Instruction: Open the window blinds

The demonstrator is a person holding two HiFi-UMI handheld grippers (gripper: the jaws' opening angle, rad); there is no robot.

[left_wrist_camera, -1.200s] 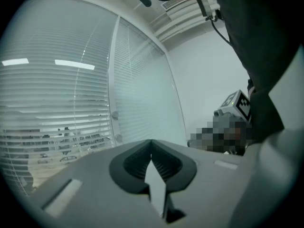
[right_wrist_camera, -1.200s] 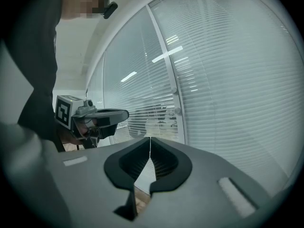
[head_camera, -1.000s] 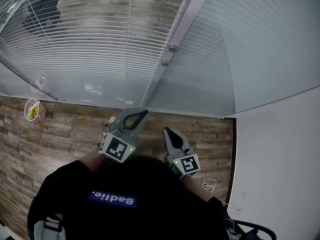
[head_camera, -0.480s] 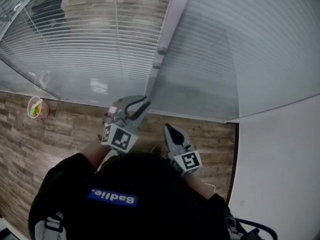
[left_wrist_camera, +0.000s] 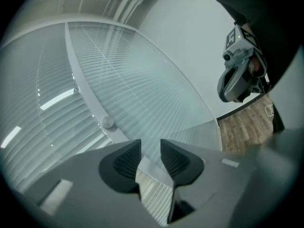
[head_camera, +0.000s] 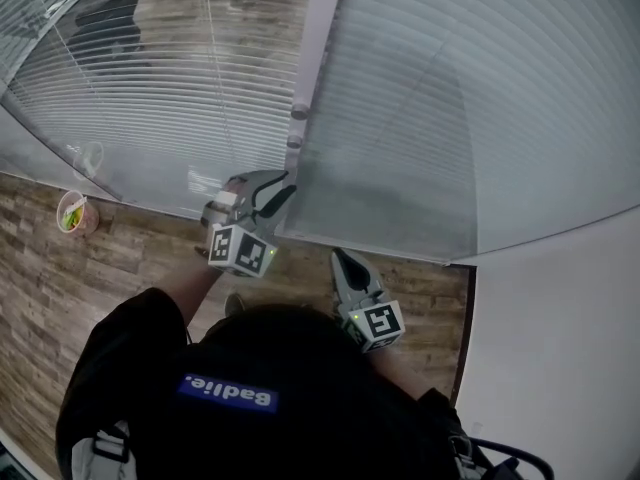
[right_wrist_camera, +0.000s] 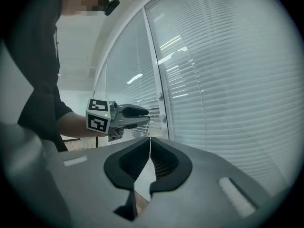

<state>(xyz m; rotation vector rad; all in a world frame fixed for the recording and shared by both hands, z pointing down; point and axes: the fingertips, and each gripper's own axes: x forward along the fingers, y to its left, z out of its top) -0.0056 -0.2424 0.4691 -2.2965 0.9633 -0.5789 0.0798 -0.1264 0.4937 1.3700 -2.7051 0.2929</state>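
Blinds (head_camera: 150, 98) either side of the upright frame post (head_camera: 318, 38). Left gripper (head_camera: 280, 190) nearer the post, jaws opening, nothing between them. Right gripper (head_camera: 340, 261) closed, empty, further back. Tilt knob (head_camera: 293, 141) on the post, just ahead of the left jaws

One marking was legible: white lettering, apparently "Badlie." (reading uncertain), on a blue rectangular patch (head_camera: 226, 396) on the person's black top (head_camera: 140, 368).
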